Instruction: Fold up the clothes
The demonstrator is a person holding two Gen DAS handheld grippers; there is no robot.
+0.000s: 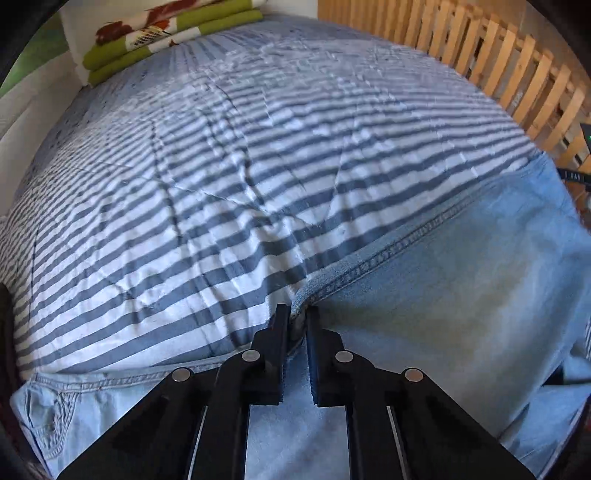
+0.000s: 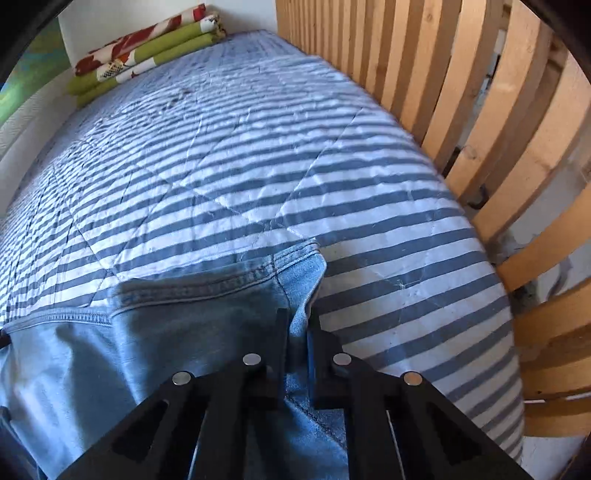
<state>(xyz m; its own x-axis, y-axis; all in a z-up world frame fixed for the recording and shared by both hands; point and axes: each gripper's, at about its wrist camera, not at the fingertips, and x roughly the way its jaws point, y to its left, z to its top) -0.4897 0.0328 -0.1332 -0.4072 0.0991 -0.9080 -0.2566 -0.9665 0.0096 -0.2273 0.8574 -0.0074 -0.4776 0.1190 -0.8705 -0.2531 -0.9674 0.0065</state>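
You have light-blue jeans [image 1: 461,280] lying on the striped bed cover [image 1: 221,184], spread across the near end of the bed. Your left gripper [image 1: 298,314] is pinched tight on the denim just at its stitched hem, with a small ridge of cloth standing between the jaws. Your right gripper [image 2: 298,314] is likewise clamped on the denim [image 2: 166,332], close below the hemmed corner [image 2: 306,258] that points toward the wooden slat rail [image 2: 461,110]. Judgement: this is the grasp stage of a fold — both holds set on one hemmed edge, nothing lifted yet. The next move likely calls for raising both hands together, keeping the edge taut between them, and carrying it over the rest of the garment so the hems line up. Risk — a thin pinch may slip under the denim's weight. A folded floral blanket [image 1: 166,33] sits well apart at the far end.
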